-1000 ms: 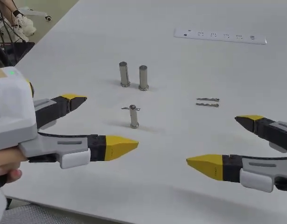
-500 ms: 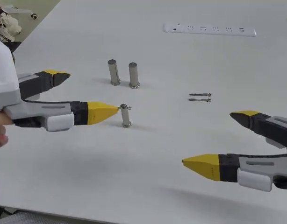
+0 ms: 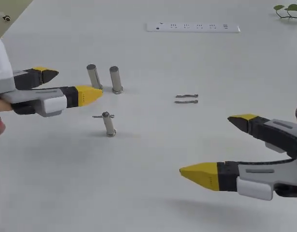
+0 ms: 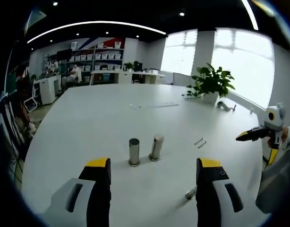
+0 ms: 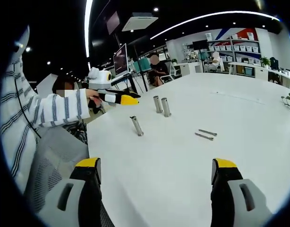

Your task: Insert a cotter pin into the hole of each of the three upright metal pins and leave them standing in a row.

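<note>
Hanging wide open and empty, left gripper (image 3: 79, 83) and right gripper (image 3: 206, 145) flank one pin (image 3: 108, 124) already cottered at six o'clock of two bare pins (image 3: 115, 79), spare cotters (image 3: 187, 98) loose at three o'clock, so two to go.

Head cam high, fwd/down at table (image 3: 153, 193). Gripper cams low, level; all 3 share upright pins (image 3: 115, 78).

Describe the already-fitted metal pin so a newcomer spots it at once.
On the white table, nearer than the far power strip, two bare upright pins stand side by side. The fitted pin stands alone in front of them, a cotter pin through its top.
</note>
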Tool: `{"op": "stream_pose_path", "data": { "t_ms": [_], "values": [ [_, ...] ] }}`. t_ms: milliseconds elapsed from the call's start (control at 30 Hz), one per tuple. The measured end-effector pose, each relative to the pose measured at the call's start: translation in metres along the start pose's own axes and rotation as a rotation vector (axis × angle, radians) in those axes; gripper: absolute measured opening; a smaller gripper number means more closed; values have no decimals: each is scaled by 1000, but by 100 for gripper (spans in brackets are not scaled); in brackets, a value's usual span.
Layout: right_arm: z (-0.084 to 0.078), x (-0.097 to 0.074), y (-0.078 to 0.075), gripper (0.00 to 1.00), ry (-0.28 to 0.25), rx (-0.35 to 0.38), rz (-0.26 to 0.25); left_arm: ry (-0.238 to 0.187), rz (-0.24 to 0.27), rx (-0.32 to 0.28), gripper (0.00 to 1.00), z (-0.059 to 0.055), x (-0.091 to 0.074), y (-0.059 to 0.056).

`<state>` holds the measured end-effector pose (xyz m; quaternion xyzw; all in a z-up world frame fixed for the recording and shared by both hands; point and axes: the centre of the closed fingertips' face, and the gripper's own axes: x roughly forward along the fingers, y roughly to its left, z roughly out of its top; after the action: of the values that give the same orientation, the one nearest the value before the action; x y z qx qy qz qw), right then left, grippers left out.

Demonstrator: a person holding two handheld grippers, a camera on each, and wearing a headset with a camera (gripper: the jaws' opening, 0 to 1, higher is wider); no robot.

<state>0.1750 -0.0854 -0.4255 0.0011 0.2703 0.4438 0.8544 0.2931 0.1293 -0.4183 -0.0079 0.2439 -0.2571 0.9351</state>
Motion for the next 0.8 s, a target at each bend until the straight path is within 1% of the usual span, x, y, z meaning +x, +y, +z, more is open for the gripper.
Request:
{"op": "stream_pose_path", "data": {
  "t_ms": [33, 67, 133, 200, 267, 400, 500, 567, 700, 800],
  "values": [
    [0, 0, 0, 96, 1, 2, -1, 2, 37, 14, 66, -1, 4, 8],
    [-1, 0, 0, 96, 2, 5, -1, 1, 52, 2, 61, -1, 6, 11],
    [-2, 1, 0, 96, 4, 7, 0, -16, 75, -5, 55, 0, 12, 18],
    [-2, 2, -1, 96, 3, 10, 0, -19, 84, 8, 52, 1, 18, 22],
    [-2, 2, -1, 95, -1, 15, 2, -11, 77, 22, 50, -1, 23, 22],
    [-2, 3, 0, 95, -3, 24, 2, -6, 66, 20, 46, -3, 35, 24],
    [-4, 5, 2, 95, 3, 30, 4, 17, 55, 19, 43, -9, 43, 24],
    [-5, 5, 2, 95, 8, 32, 3, 30, 58, 8, 43, -12, 48, 28],
    [-7, 4, 4, 95, 7, 51, 5, 29, 55, 9, 37, -14, 54, 31],
    [-9, 4, 4, 95, 19, 39, -3, 28, 54, 20, 33, -15, 59, 32]
  ]
}}
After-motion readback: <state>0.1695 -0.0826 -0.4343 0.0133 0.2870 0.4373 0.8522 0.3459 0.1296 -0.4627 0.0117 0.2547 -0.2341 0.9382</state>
